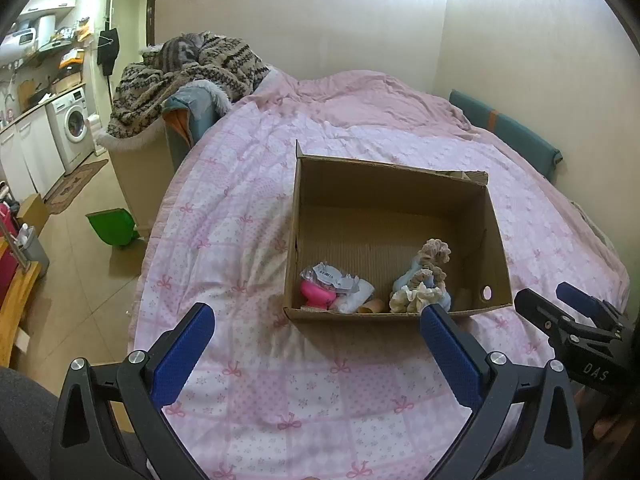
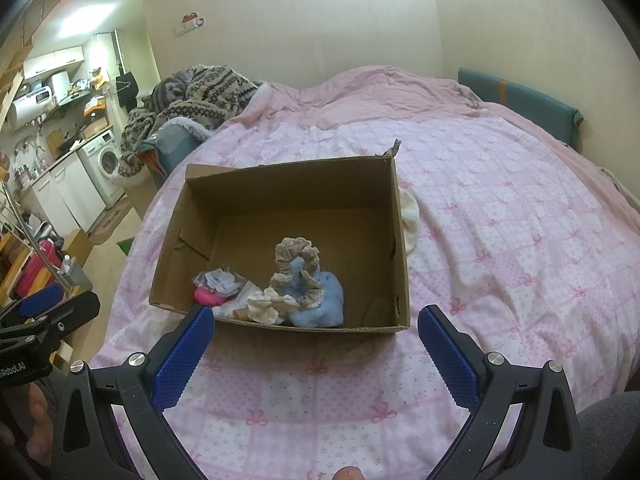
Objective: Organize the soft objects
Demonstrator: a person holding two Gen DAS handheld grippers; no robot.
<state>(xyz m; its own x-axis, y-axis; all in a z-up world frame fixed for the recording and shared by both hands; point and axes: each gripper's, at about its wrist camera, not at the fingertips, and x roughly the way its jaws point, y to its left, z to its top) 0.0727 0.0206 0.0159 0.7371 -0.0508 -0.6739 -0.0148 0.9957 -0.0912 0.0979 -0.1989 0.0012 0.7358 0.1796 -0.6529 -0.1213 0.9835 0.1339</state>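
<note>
Jaws of left gripper point(image 1: 316, 320) and right gripper point(image 2: 316, 322) spread wide, empty, above bed point(image 2: 500, 240); cardboard box point(image 2: 396, 240) holds scrunchies point(image 2: 298, 276).

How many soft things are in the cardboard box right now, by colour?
Inside the open brown cardboard box:
Beige ruffled fabric scrunchies: 2
Cream ruffled scrunchie: 1
Light blue plush piece: 1
Pink item in clear plastic wrap: 1
White cloth piece: 1
Total: 6, as far as the pile shows.
</note>
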